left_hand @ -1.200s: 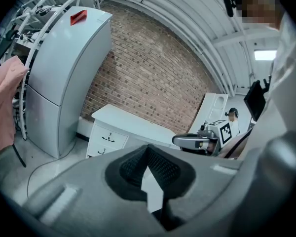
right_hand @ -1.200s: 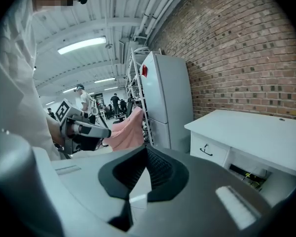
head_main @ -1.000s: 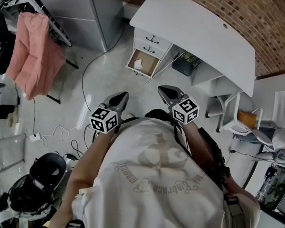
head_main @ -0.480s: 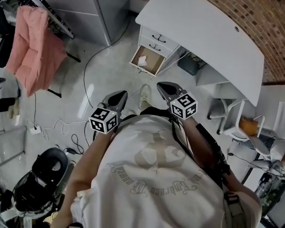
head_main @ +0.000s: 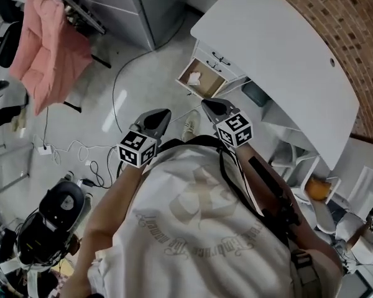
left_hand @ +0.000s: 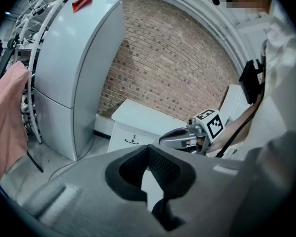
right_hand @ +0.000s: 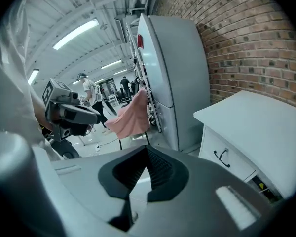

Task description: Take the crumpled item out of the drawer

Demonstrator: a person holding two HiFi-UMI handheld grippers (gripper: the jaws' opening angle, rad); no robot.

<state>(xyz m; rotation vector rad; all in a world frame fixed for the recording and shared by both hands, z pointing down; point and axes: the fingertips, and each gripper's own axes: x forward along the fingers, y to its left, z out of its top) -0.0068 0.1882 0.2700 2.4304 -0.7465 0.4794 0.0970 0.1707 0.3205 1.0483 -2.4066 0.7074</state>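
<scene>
In the head view a white drawer unit (head_main: 214, 64) stands under a white desk (head_main: 280, 54). Its bottom drawer (head_main: 188, 85) is pulled open, and a crumpled white item (head_main: 194, 77) lies inside. Both grippers are held in front of the person's chest, well short of the drawer and above the floor. My left gripper (head_main: 161, 113) is shut and holds nothing. My right gripper (head_main: 206, 104) is also shut and empty, and it is the nearer one to the drawer. In the right gripper view the jaws (right_hand: 147, 149) are shut, with the unit's upper drawer fronts (right_hand: 222, 154) at the right.
A tall grey cabinet (head_main: 155, 5) stands left of the desk. A pink garment (head_main: 46, 42) hangs on a rack at the far left. Cables (head_main: 115, 92) trail over the floor toward the drawer. A black round object (head_main: 56, 213) sits at lower left; a chair (head_main: 311, 172) stands under the desk's right end.
The desk and open drawer have shifted right and closer in the head view as the person moved toward them. Both grippers stayed shut in front of the chest.
</scene>
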